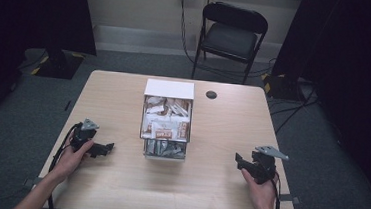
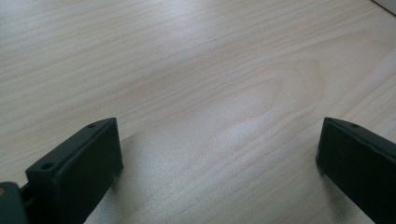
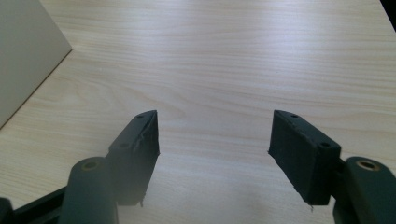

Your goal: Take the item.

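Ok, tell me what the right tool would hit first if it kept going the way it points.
Probably the box of packets: the right tool points left across the bare table, jaws open and empty. Whether it is exactly in line is unclear.

A pale wood counter (image 1: 124, 94) carries a packet-filled clear box (image 1: 166, 128) at centre — a small black disc (image 1: 211, 94) lies far right.

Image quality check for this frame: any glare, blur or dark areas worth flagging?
High view: evenly lit pale wooden table, dark surroundings, soft detail in the clear packet-filled box. Left gripper view: sharp wood grain, near black fingers blurred. Right gripper view: bright glare band across the tabletop.
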Tool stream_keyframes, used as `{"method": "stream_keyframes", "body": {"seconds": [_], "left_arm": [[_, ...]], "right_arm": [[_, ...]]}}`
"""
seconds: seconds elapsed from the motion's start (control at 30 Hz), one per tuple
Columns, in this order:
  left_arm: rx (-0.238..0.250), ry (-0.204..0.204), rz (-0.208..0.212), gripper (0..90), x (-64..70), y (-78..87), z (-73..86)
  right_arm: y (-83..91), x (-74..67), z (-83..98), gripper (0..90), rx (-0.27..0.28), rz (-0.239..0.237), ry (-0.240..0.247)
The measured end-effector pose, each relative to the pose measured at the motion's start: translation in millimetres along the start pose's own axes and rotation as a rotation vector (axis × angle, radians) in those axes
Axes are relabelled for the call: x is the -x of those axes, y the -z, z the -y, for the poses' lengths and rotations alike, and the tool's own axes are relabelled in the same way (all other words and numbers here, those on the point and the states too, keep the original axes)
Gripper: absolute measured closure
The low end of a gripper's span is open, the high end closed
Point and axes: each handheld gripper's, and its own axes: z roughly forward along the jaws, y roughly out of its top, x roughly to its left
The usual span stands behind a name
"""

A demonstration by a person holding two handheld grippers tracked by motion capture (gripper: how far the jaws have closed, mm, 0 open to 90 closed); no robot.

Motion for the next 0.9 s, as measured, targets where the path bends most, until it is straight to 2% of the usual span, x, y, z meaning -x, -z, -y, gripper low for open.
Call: {"method": "stream_keyframes", "body": {"seconds": [0.2,0.27,0.47,0.73,0.8,0.9], "left_arm": [[0.000,0.000,0.001,0.0,-0.1,0.0,0.0],[0.000,0.000,0.002,0.0,-0.1,-0.1,0.0],[0.000,0.000,0.003,0.0,-0.1,-0.1,0.0],[0.000,-0.001,0.002,0.0,-0.2,-0.1,0.0],[0.000,-0.001,0.002,0.0,-0.2,-0.1,0.0],[0.000,-0.001,0.002,0.0,-0.2,-0.1,0.0]], "right_arm": [[2.3,-3.1,-4.5,35.3,0.016,-0.020,0.000],[3.0,-4.4,-7.7,36.6,0.002,-0.050,0.007],[6.1,-8.6,-14.5,39.4,0.005,-0.086,0.008],[8.2,-16.1,-21.7,40.7,0.008,-0.112,0.023],[9.1,-18.0,-23.4,44.4,0.005,-0.127,0.027],[11.7,-21.5,-26.4,45.0,0.009,-0.137,0.035]]}}
